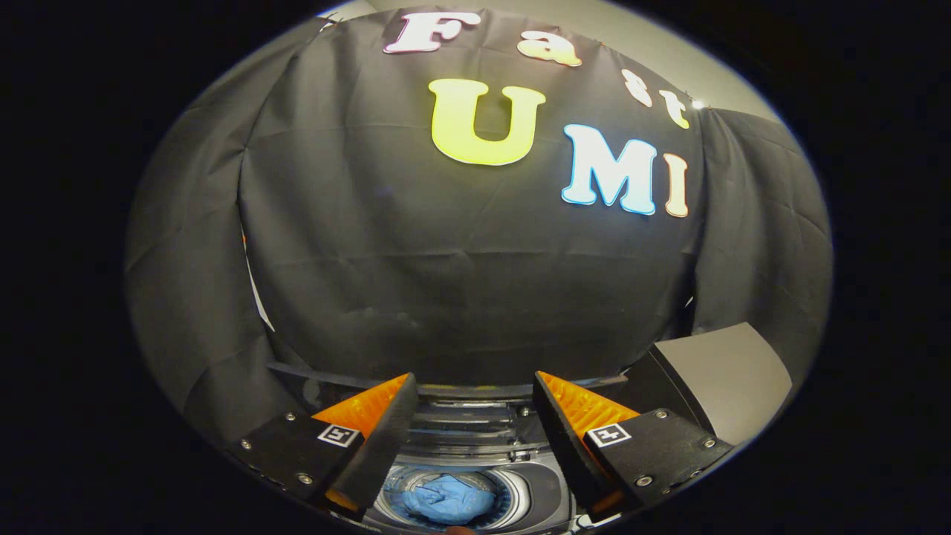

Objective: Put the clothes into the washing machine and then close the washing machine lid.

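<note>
Hovering open and empty above the washer (546, 487), the tongs (471, 438) face its raised lid (724, 375); blue cloth (448, 498) lies soft in the drum; lid looks rigid, light—push its top edge.
</note>
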`<state>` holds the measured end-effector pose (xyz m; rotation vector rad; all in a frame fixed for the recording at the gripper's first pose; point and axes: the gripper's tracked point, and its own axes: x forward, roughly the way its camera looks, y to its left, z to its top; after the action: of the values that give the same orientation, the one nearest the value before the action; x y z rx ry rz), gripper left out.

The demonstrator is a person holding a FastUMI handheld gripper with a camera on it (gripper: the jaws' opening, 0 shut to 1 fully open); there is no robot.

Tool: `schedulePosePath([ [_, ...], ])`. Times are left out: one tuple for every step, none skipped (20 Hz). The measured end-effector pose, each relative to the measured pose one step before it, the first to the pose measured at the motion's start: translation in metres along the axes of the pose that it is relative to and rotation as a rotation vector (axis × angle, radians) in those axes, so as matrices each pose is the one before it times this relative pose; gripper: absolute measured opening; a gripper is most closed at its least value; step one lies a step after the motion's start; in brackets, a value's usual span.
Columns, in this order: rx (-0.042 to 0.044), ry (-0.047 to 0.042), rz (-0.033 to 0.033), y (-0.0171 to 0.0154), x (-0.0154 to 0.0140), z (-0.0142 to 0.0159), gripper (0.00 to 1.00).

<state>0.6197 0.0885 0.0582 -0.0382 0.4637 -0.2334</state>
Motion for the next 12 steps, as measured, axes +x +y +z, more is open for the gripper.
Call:
schedulePosePath([
  [-0.00763, 0.0086, 0.00433, 0.0006, 0.00546, 0.00286, 0.96],
  [-0.00451, 0.00987, 0.00369, 0.00012, 0.00665, 0.00343, 0.96],
  [0.0013, 0.00804, 0.00716, 0.00066, 0.00724, 0.0036, 0.95],
  [0.01113, 0.00819, 0.00997, 0.00082, 0.00785, 0.00358, 0.96],
  [0.01395, 0.01394, 0.00592, 0.00058, 0.00588, 0.00032, 0.96],
  [0.01181, 0.01953, 0.00076, -0.00085, 0.00715, 0.00042, 0.96],
  [0.01369, 0.024, -0.00345, -0.00161, 0.00626, -0.00229, 0.96],
  [0.01055, 0.02984, 0.00032, -0.00077, 0.00561, -0.00265, 0.96],
  [0.00173, 0.02756, -0.00235, 0.00033, 0.00513, -0.00296, 0.96],
  [-0.01034, 0.01954, 0.00363, 0.00106, 0.00461, -0.00309, 0.96],
  [-0.01263, 0.01381, -0.00011, -0.00064, 0.00417, -0.00386, 0.96],
  [-0.00958, 0.00864, 0.00329, 0.00066, 0.00332, -0.00146, 0.96],
])
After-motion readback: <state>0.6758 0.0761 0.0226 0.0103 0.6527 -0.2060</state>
